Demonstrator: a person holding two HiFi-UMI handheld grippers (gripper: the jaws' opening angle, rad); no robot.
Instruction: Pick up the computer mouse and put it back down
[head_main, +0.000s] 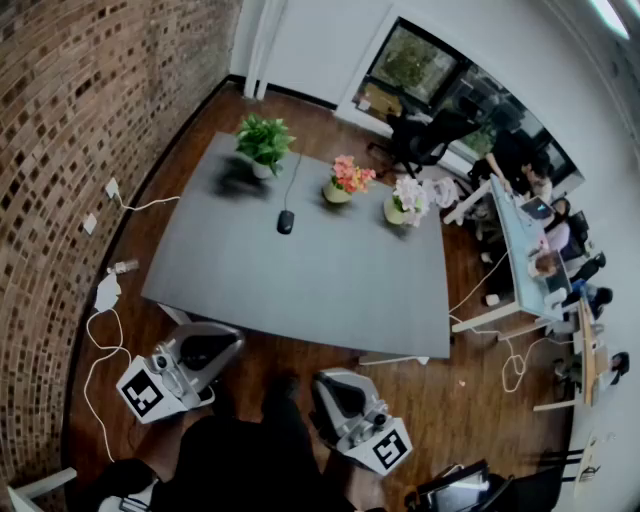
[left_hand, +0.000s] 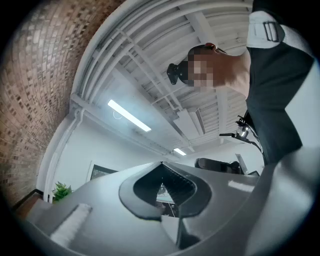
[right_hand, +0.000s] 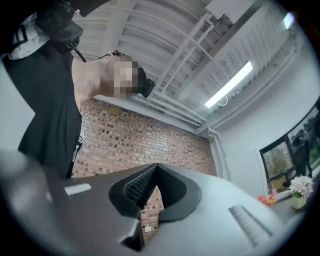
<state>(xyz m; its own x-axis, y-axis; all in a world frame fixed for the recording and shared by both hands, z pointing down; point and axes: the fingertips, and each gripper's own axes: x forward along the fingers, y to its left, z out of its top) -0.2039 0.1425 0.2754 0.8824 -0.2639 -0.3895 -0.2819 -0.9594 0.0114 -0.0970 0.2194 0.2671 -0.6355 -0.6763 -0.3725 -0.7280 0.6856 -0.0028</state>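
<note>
left gripper (left_hand: 161, 167) jaws pressed together | right gripper (right_hand: 156, 167) jaws pressed together | computer mouse (head_main: 285, 221) on grey table (head_main: 340, 290), well apart

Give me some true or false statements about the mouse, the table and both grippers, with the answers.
1. The computer mouse lies on the grey table. True.
2. The left gripper holds the mouse. False: it is shut on nothing, away from the table.
3. A green plant, pink flowers and white flowers stand on the table. True.
4. The right gripper is wide open. False: its jaws are shut, with nothing between them.
5. The mouse is wireless. False: a cable runs from it toward the far edge.
</note>
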